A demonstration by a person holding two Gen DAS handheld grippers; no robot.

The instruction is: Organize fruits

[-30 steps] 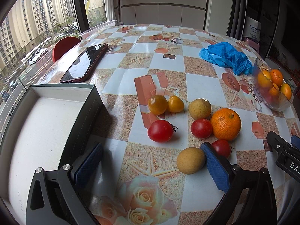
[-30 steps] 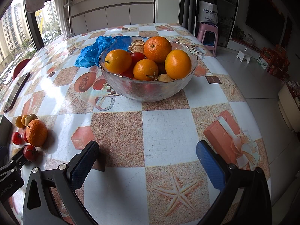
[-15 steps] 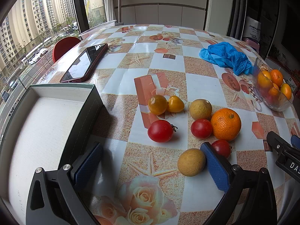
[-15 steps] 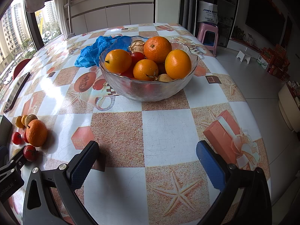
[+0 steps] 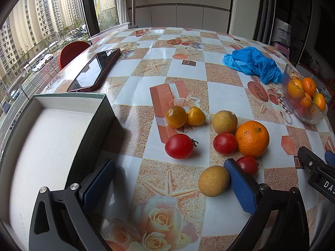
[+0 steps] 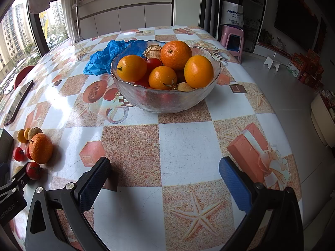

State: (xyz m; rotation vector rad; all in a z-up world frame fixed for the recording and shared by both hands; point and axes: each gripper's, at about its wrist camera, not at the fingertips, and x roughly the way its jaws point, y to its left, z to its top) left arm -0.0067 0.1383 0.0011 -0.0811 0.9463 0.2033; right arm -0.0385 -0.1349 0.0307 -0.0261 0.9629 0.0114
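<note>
Residential dining area: round table with printed oilcloth, white kitchen cabinets behind, pink plastic stool, high-rise apartment blocks visible through window

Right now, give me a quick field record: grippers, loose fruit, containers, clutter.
left gripper: open, empty, over the table near a tan fruit
right gripper: open, empty, facing the glass bowl
loose fruit: orange, three red tomatoes, two yellow tomatoes, two tan fruits
grey box: nothing inside
clutter: phone, blue bag
</note>
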